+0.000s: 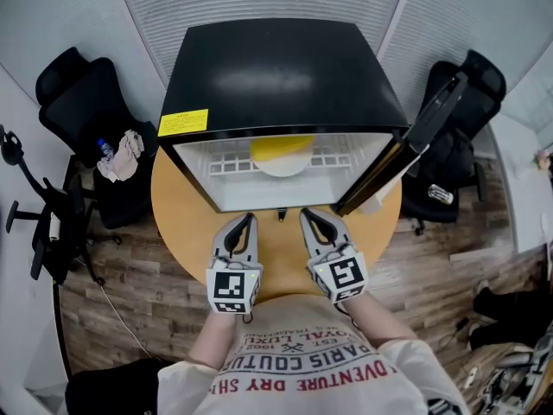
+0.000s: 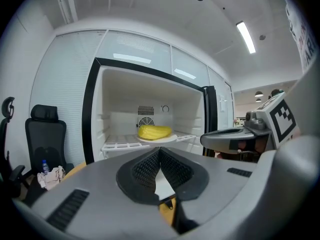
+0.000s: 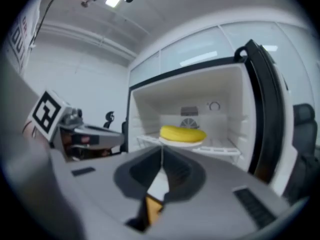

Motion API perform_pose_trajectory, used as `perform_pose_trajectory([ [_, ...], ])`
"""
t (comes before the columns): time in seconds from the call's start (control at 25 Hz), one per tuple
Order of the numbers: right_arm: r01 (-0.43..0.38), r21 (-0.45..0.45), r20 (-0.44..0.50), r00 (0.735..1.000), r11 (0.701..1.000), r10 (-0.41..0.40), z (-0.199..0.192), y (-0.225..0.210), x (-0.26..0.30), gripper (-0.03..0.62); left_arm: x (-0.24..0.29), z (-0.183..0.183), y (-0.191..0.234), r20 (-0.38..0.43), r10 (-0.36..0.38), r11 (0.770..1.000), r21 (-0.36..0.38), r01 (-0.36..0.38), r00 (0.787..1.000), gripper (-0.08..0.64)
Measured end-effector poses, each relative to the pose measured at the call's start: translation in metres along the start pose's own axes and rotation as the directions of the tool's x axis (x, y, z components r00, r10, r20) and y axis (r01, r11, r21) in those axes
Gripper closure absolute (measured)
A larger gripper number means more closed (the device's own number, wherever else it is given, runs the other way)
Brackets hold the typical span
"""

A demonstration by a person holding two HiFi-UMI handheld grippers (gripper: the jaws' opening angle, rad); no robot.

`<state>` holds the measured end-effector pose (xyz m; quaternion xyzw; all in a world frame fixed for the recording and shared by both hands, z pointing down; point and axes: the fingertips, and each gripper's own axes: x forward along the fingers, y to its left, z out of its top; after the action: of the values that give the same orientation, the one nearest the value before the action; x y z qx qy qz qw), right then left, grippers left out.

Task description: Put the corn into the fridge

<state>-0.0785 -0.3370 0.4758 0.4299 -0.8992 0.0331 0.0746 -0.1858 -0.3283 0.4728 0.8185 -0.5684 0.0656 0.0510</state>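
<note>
The yellow corn [image 1: 282,148] lies on a white plate [image 1: 283,166] on the wire shelf inside the small black fridge [image 1: 281,76]. The corn also shows in the left gripper view [image 2: 154,131] and in the right gripper view [image 3: 182,133]. The fridge door [image 1: 406,150] stands open at the right. My left gripper [image 1: 250,220] and right gripper [image 1: 304,215] sit side by side over the round wooden table [image 1: 177,206], just in front of the fridge opening. Both are shut with nothing between the jaws [image 2: 159,150] [image 3: 162,149].
Black office chairs stand at the left [image 1: 82,93] and at the right [image 1: 471,85] of the fridge. A cloth and a small bottle [image 1: 117,156] lie on the left chair. A wire shelf [image 2: 125,144] spans the fridge interior.
</note>
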Motion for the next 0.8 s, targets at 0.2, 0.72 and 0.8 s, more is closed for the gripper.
perform_pose_trajectory([
  [0.2, -0.002, -0.047, 0.0, 1.0, 0.999, 0.002, 0.0, 0.0, -0.003, 0.563, -0.003, 0.0, 0.002, -0.004, 0.013, 1.0, -0.001, -0.013, 1.0, 0.528],
  [0.72, -0.031, -0.057, 0.002, 0.999, 0.998, 0.032, 0.01, 0.003, -0.003, 0.565, 0.0, 0.006, -0.003, 0.011, 0.02, 1.0, 0.007, -0.02, 1.0, 0.528],
  [0.8, -0.024, -0.064, -0.004, 1.0, 0.998, 0.024, 0.011, 0.003, -0.002, 0.565, 0.0, 0.007, -0.003, 0.013, 0.023, 1.0, 0.007, -0.023, 1.0, 0.528],
])
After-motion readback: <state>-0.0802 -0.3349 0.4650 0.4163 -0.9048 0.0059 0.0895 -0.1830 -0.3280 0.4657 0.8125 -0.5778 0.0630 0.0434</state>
